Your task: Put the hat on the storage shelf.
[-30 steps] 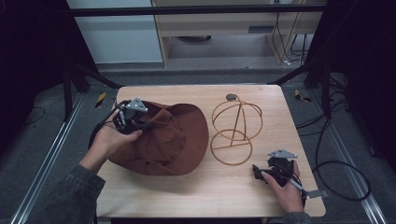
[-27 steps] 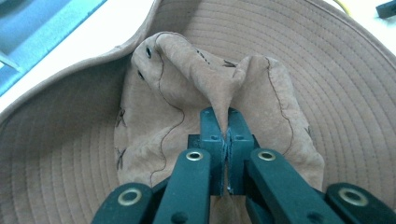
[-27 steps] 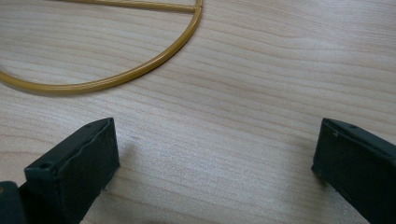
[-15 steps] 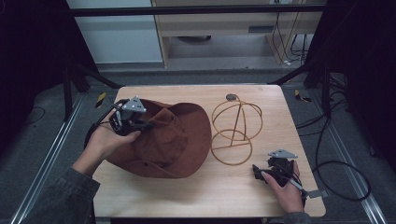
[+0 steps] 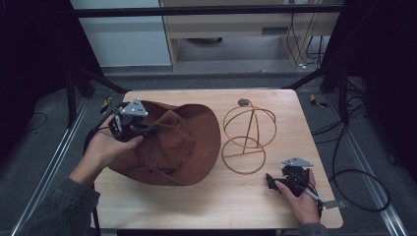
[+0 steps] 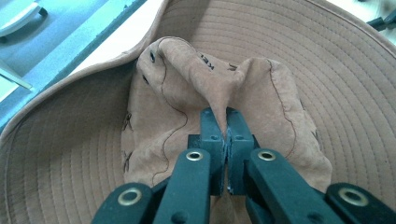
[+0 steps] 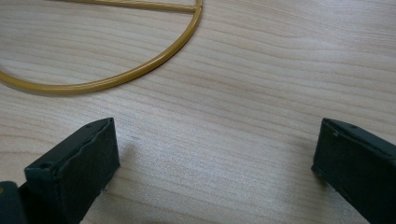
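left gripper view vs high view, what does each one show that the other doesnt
Left gripper view: the left gripper shut on a pinched fold of the hat's crown, plus stitching rows on the brim and small eyelets.

High view: the wire hat stand standing beside the hat, apart from it, the right gripper low over the wooden table, and both of the person's hands.

Both: the brown hat and the left gripper on its crown.

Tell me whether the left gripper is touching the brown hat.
Touching. The left gripper view shows the left gripper with its jaws closed on a pinched fold of the brown hat.
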`<state>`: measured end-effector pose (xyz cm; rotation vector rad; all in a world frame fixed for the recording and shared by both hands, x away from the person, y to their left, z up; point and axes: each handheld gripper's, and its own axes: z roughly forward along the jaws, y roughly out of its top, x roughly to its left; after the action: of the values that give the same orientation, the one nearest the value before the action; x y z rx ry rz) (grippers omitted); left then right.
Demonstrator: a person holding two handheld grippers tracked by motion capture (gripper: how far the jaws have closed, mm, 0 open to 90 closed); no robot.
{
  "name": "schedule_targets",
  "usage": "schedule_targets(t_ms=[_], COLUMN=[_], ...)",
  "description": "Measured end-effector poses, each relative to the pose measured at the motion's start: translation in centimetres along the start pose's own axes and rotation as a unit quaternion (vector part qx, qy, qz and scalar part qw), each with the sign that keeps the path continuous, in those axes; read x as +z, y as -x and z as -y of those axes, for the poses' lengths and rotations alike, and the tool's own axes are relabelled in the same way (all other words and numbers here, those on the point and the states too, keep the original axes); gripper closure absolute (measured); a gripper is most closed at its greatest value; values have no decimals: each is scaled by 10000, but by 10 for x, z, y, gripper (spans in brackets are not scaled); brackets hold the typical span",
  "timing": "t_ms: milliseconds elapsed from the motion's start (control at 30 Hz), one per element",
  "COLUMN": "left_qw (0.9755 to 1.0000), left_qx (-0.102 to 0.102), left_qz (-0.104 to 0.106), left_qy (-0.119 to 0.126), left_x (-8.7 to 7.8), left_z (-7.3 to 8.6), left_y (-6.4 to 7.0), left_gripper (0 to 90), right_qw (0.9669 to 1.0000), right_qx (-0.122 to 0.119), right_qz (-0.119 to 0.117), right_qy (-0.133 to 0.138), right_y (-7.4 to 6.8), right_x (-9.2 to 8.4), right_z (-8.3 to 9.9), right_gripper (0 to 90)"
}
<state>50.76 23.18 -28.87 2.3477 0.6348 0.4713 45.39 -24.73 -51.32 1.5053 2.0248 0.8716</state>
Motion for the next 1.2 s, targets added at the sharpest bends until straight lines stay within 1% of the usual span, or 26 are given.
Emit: schedule_targets(t_ms=[167,300,400,567,667,700,833,967,1033,1200], left_qw=[9999,9997,9994,9991,9990,9990,9990,9988,9988,9985], left_qx=[65,198,260,269,268,273,244,196,157,239], left_qz=[-59,-82,-108,-174,-154,-175,-271,-304,-312,-376], left_qy=[59,120,181,289,325,305,251,342,347,327], left_x=[-9,-19,-26,-36,-38,-39,-45,-53,-56,-67], left_z=[-9,-16,-19,-18,-19,-19,-24,-27,-28,-37], left_y=[0,3,6,10,11,11,8,4,3,3], left_gripper=[883,883,883,883,883,883,883,883,884,883], right_qw=[10000,10000,10000,10000,10000,10000,10000,10000,10000,10000], right_qx=[0,-2,-2,-2,0,-2,-1,-2,-2,-1], right_qz=[-1,0,1,1,0,0,0,3,3,1], right_qy=[1,1,1,1,0,0,0,-7,-6,-6], right_y=[0,0,0,0,0,0,0,0,0,0], right_x=[0,0,0,0,0,0,0,0,0,0], right_z=[0,0,0,0,0,0,0,0,0,0], right_gripper=[4,4,4,4,4,4,4,4,4,4])
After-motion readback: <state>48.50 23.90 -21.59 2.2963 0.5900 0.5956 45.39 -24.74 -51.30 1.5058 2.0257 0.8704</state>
